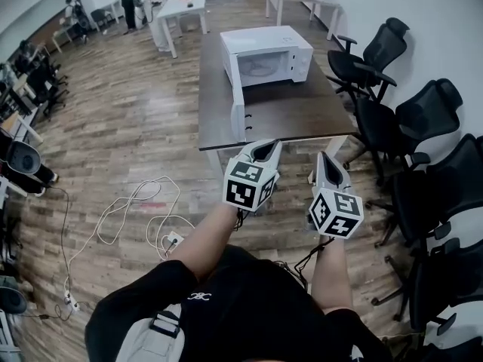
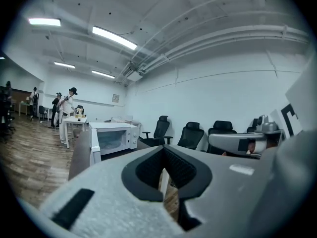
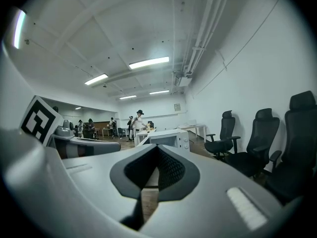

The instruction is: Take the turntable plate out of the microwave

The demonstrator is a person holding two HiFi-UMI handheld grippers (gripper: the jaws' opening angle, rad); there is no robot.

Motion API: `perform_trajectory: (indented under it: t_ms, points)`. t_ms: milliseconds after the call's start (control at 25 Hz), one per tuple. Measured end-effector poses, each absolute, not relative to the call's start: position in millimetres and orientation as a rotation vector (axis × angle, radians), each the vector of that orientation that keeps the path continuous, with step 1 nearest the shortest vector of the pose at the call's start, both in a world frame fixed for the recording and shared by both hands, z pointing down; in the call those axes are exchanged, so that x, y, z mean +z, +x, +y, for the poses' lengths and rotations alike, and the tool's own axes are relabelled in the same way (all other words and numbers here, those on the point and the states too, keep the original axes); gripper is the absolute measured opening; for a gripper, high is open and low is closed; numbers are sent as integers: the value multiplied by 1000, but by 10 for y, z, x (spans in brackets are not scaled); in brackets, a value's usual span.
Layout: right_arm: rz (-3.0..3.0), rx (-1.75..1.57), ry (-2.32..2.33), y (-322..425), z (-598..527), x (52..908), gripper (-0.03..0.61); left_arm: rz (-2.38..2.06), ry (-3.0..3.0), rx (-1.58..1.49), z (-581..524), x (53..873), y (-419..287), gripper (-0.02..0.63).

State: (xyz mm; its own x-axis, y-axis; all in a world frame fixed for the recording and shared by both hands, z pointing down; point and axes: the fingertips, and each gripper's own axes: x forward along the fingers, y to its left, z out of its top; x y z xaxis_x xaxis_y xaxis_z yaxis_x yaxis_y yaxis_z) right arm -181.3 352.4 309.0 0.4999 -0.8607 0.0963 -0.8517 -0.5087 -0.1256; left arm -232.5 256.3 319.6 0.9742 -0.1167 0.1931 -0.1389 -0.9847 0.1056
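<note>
Head view: You stand at the near edge of the table (image 1: 302, 115), both claws raised and level. The microwave (image 1: 266, 55) sits well ahead on the table, cavity facing you, its door (image 1: 238, 111) swung open toward you on the left. The turntable plate (image 1: 262, 69) shows faintly as a round shape on the cavity floor, lying flat. The left gripper (image 1: 264, 151) lines up almost straight with the opening; the right gripper (image 1: 324, 159) hangs off to the right, so the left looks the nearer.

Left gripper view: The left gripper (image 2: 168, 182) has its jaws pressed together, with nothing between them. The microwave (image 2: 111, 138) stands ahead and to the left, well apart; you cannot make out the plate here.

Right gripper view: The right gripper (image 3: 148, 182) is likewise pressed together and empty. The microwave (image 3: 166, 139) sits just above the jaw line, far off, so the reach runs straight forward into the cavity.
</note>
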Motion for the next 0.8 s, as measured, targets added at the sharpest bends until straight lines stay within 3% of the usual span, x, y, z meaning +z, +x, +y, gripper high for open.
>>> perform_trajectory:
  t_ms: [800]
  points:
    - [1595, -306, -2648, -1123, 3259, 3421, 9, -255, 2979, 338, 2356, 3527, -1685, 11]
